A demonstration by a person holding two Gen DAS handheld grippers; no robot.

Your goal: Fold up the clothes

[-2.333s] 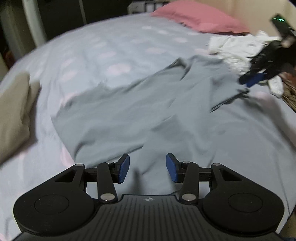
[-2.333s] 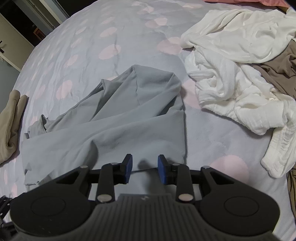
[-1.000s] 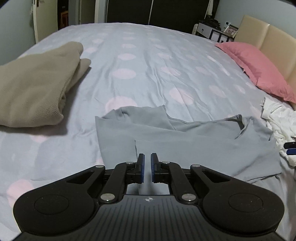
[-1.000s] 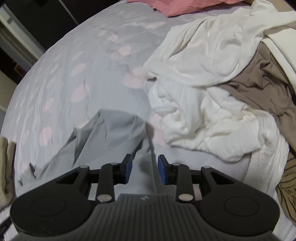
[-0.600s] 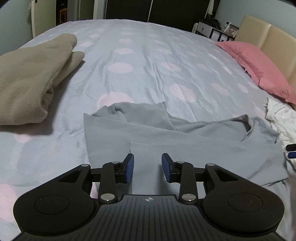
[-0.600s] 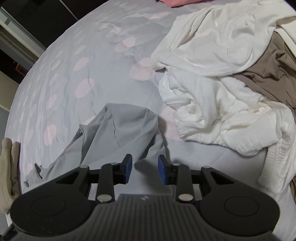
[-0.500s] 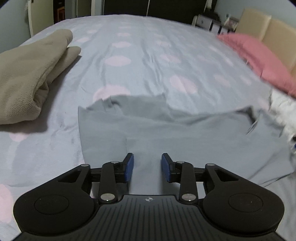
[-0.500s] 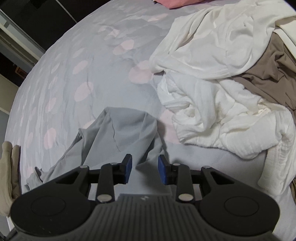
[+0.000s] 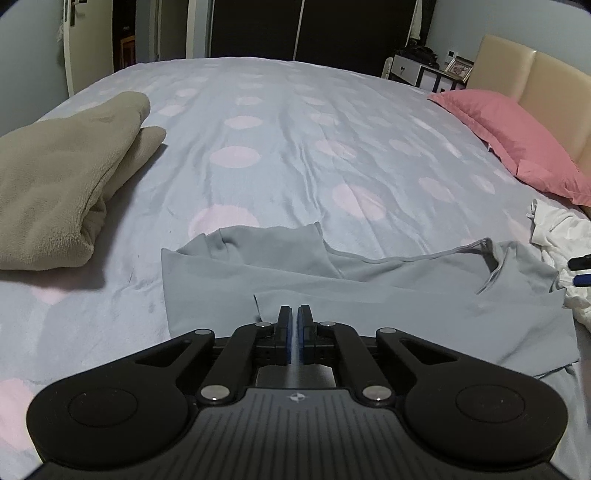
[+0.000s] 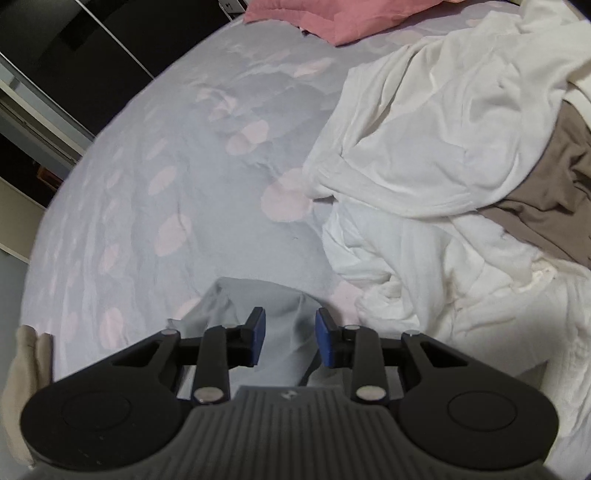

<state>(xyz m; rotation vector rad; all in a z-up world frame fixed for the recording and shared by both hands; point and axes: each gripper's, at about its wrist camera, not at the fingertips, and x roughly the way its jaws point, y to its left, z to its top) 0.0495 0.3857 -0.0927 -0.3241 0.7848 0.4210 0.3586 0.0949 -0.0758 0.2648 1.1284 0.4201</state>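
My left fingers [image 9: 283,325] pinch the grey shirt's [image 9: 369,295] near hem; right fingers [image 10: 258,332] spread above its far end; contact hidden.

Home bedroom. Large bed [image 9: 295,122] with pale blue pink-dotted sheet fills the view ahead of the jaws; pink pillow [image 9: 517,144] and beige padded headboard [image 9: 546,81] far right. Nightstand with photo frame [image 9: 458,68] beyond. Dark wardrobe doors [image 9: 295,29] behind the bed, white door [image 9: 75,40] far left. Unfolded laundry pile [image 10: 461,166] right of the jaws.
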